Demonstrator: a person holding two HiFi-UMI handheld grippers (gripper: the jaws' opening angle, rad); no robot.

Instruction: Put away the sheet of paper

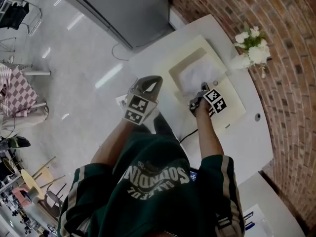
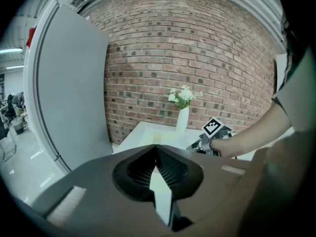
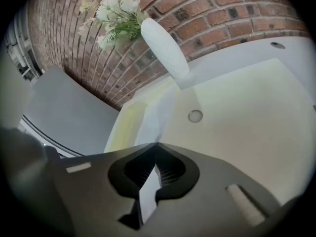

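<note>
head view: a person stands at a white tabletop against a brick wall. a cream mat lies on it, and on the mat sits a raised cream rectangle, tray or folder, cannot tell which. the paper lies rumpled over that rectangle. a vase with flowers stands at the far edge, near the mat but apart from the paper.

right claw: at the near edge of the paper, pointing down at it. right gripper view: the jaw tips are clenched together, and the paper tapers straight into them, so it reads as a pinch on the sheet's near edge. the contact is thin, so i hold this as likely rather than certain.

left claw: held off the tabletop's near side, well apart from the paper. left gripper view: the tips are clenched together with nothing between them.

step in hand, as i judge it: the sheet is grasped at one edge and is about to be carried or slid to its place. the place itself is not settled from these views; the cream rectangle is the likely one.

next move calls for:
- keeping the pinch firm, since one edge is all that holds the sheet.
- a slow, low draw, so the paper does not fold or tear.
- keeping clear of the vase, which would tip easily.
- the left claw coming in to steady the rectangle or the free edge, if needed.
</note>
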